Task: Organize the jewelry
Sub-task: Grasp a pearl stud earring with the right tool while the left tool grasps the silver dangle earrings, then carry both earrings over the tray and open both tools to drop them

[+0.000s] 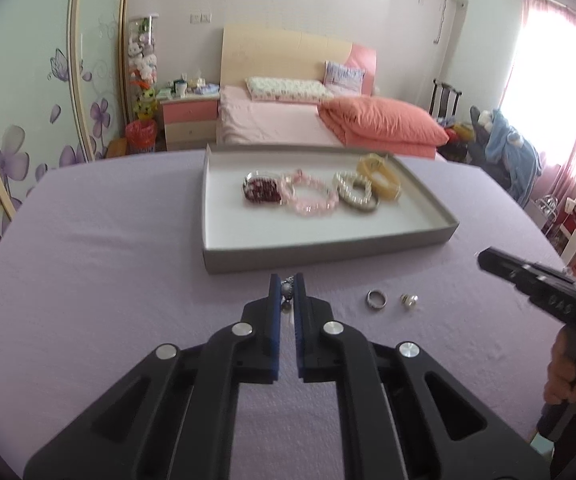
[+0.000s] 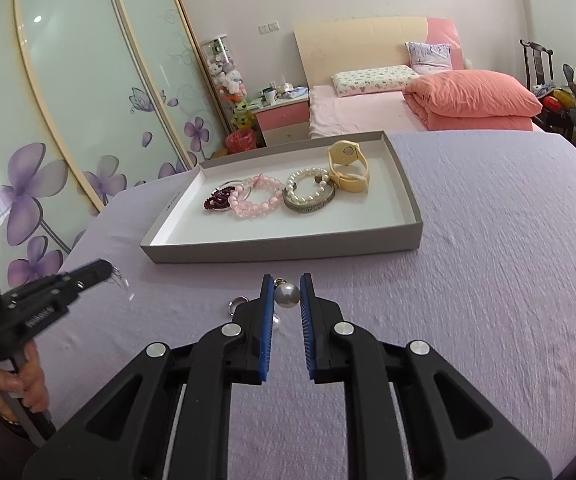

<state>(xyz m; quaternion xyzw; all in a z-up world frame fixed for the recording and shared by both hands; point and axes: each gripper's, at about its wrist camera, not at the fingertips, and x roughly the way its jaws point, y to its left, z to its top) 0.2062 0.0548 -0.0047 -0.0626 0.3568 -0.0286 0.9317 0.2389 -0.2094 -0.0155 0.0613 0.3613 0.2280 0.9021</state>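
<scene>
A grey tray (image 1: 327,252) (image 2: 288,250) on the lilac cloth holds a dark red bracelet (image 1: 262,192), a pink bead bracelet (image 1: 311,198), a pearl bracelet (image 1: 357,192) and a cream watch (image 1: 381,178). My left gripper (image 1: 287,292) is shut on a small silver earring (image 1: 287,290) just in front of the tray. A silver ring (image 1: 376,299) and a pearl ring (image 1: 409,301) lie on the cloth to its right. My right gripper (image 2: 287,294) is open around the pearl ring (image 2: 287,295), jaws apart from it; the silver ring (image 2: 236,303) lies left.
The round table's lilac cloth (image 1: 108,260) spreads all around the tray. Behind it stand a pink bed (image 1: 307,120), a nightstand (image 1: 188,116) and a flowered wardrobe (image 2: 48,140). The left gripper (image 2: 100,272) shows at the left of the right wrist view.
</scene>
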